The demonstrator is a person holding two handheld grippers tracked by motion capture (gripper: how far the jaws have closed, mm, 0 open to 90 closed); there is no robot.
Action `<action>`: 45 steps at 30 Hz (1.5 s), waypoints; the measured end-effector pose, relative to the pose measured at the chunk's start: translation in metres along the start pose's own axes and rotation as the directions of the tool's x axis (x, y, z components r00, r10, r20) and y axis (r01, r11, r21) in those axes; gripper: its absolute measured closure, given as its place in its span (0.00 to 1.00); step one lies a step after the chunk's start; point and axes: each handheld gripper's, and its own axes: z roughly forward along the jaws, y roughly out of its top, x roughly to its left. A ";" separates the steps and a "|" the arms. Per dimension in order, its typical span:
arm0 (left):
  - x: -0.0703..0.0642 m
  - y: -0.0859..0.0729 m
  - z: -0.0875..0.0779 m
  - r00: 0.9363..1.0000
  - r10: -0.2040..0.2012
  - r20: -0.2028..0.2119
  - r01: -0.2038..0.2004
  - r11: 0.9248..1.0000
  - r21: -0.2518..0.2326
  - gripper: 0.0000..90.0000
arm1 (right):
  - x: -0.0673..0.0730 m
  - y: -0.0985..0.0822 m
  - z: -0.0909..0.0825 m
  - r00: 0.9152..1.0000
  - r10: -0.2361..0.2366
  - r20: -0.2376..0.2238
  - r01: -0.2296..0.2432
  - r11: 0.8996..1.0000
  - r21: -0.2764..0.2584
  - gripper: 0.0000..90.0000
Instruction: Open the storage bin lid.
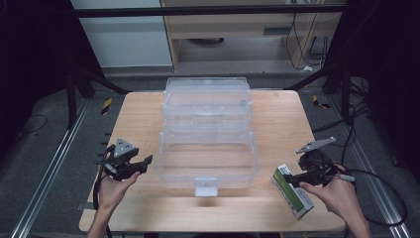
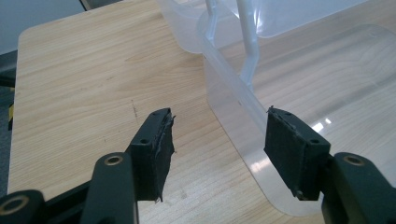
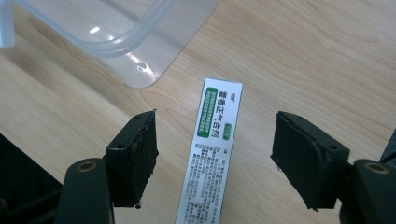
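high view: clear plastic box (image 1: 207,144) stood mid-table (image 1: 277,208); left gripper (image 1: 130,167) hovered just beside its left wall, right gripper (image 1: 297,179) over a green-and-white carton (image 1: 293,196) near the table's front right edge
left gripper view: jaws spread, nothing between them, box corner (image 2: 252,140) ahead
right gripper view: jaws spread, carton (image 3: 212,154) lay on the wood between them, pads (image 3: 140,154) apart from its sides
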 end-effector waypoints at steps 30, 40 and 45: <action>0.004 -0.002 0.002 1.000 -0.005 -0.005 0.005 1.000 0.015 0.45 | 0.000 0.000 0.009 1.000 -0.004 -0.022 0.008 0.986 0.164 0.43; 0.003 -0.002 0.003 1.000 -0.001 -0.007 0.001 1.000 0.023 0.45 | -0.002 0.000 0.016 1.000 -0.005 -0.016 0.009 0.977 0.214 0.46; 0.003 -0.001 0.003 1.000 0.002 -0.004 -0.002 1.000 0.022 0.45 | -0.003 -0.002 0.020 1.000 0.005 -0.014 -0.002 0.974 0.227 0.46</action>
